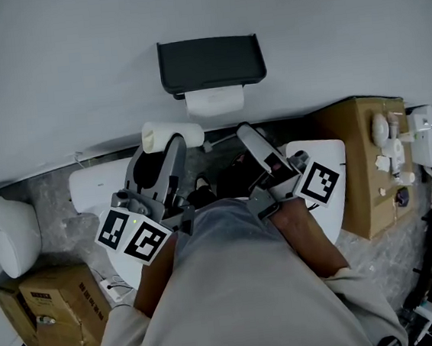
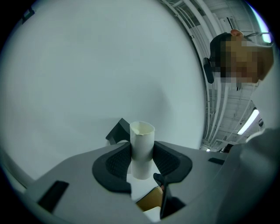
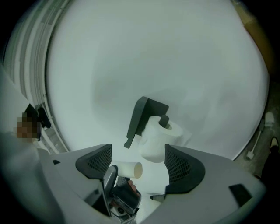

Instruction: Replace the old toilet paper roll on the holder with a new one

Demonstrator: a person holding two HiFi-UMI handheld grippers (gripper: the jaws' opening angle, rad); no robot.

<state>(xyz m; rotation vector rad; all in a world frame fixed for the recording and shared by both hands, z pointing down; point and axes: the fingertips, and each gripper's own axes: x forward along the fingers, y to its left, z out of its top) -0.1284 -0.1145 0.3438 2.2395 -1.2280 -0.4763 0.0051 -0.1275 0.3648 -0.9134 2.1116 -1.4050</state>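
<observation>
Cardboard tube (image 2: 142, 135) clamped in the left hand-held gripper (image 2: 142, 153), new roll (image 3: 155, 140) already on the holder (image 3: 146, 109), right hand-held gripper (image 3: 138, 154) open, empty: we judge a light squeeze best, carrying the tube off uncrushed.

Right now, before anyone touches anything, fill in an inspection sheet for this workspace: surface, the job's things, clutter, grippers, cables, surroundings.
surface: plain white wall; grey speckled floor.
job's things: black holder on the wall, with a paper roll on it; bare tube off the holder.
clutter: cardboard boxes at left; another box at right, small white items on it.
grippers: left gripper shut on the tube; right gripper open, empty.
cables: nothing seen.
surroundings: what looks like a white toilet below.
</observation>
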